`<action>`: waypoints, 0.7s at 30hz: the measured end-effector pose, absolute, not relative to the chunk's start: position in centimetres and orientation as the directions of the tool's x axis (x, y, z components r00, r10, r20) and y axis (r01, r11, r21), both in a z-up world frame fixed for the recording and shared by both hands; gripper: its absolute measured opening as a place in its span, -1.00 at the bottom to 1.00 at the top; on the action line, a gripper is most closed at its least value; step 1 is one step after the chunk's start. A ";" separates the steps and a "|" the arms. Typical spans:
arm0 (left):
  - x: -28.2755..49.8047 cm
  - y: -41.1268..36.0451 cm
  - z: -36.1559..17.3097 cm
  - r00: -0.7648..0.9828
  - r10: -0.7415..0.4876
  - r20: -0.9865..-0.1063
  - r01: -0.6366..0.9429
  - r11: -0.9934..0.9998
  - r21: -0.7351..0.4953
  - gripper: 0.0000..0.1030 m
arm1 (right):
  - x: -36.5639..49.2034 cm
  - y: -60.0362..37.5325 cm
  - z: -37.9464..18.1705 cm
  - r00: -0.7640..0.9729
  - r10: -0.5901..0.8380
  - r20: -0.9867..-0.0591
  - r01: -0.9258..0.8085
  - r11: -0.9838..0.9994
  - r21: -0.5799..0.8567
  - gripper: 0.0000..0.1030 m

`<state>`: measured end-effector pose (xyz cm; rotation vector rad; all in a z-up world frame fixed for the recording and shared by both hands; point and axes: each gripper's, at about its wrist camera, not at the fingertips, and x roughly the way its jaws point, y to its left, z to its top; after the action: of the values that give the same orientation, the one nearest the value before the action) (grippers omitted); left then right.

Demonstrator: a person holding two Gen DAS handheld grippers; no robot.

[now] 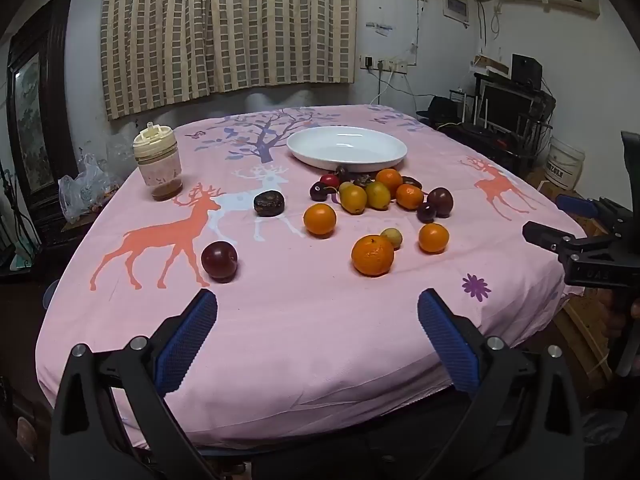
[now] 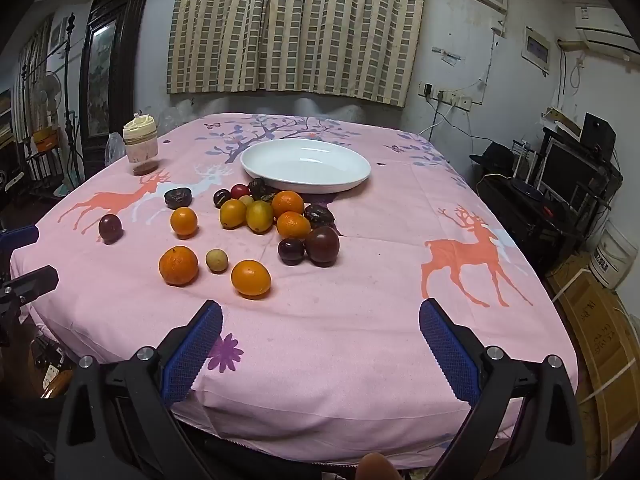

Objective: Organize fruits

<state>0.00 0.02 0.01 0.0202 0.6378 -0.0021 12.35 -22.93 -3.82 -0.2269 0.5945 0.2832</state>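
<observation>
Right wrist view: we are holding both grippers, right (image 2: 320, 344) and left (image 1: 318, 332), gaping and empty at the table's (image 2: 360, 360) near edge; the orange (image 2: 251, 277) is lying nearest, ahead-left of the right jaws.

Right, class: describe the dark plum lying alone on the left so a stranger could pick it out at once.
Start at the pink deer-print tablecloth and find the big orange deer on its left side. The lone dark plum lies by that deer's legs. Unlike the other dark fruits clustered near the white plate, nothing touches it.
</observation>
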 end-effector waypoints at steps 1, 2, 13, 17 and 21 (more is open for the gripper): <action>0.0 0.0 0.0 0.805 0.006 -0.594 0.005 1.000 0.018 0.91 | 12.4 -23.0 -3.8 0.791 0.199 -0.579 -0.327 0.937 -0.124 0.93; 0.1 0.1 0.0 0.804 0.005 -0.595 0.005 1.000 0.015 0.91 | 12.4 -23.0 -3.8 0.790 0.199 -0.579 -0.327 0.937 -0.123 0.93; 0.1 0.7 -0.2 0.800 0.003 -0.599 -0.010 1.000 -0.008 0.91 | 12.3 -23.0 -3.7 0.792 0.200 -0.577 -0.327 0.937 -0.124 0.93; 0.1 0.8 -0.1 0.801 -0.001 -0.599 -0.007 1.000 -0.010 0.91 | 12.3 -23.0 -3.7 0.794 0.200 -0.575 -0.326 0.937 -0.126 0.93; 0.1 0.7 0.0 0.802 0.001 -0.597 -0.007 1.000 -0.008 0.91 | 12.3 -23.0 -3.7 0.793 0.198 -0.575 -0.325 0.937 -0.126 0.93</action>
<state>0.15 0.72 -0.03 -0.0096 0.6400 0.0045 12.28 -23.01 -3.70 -0.2240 0.5911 0.2840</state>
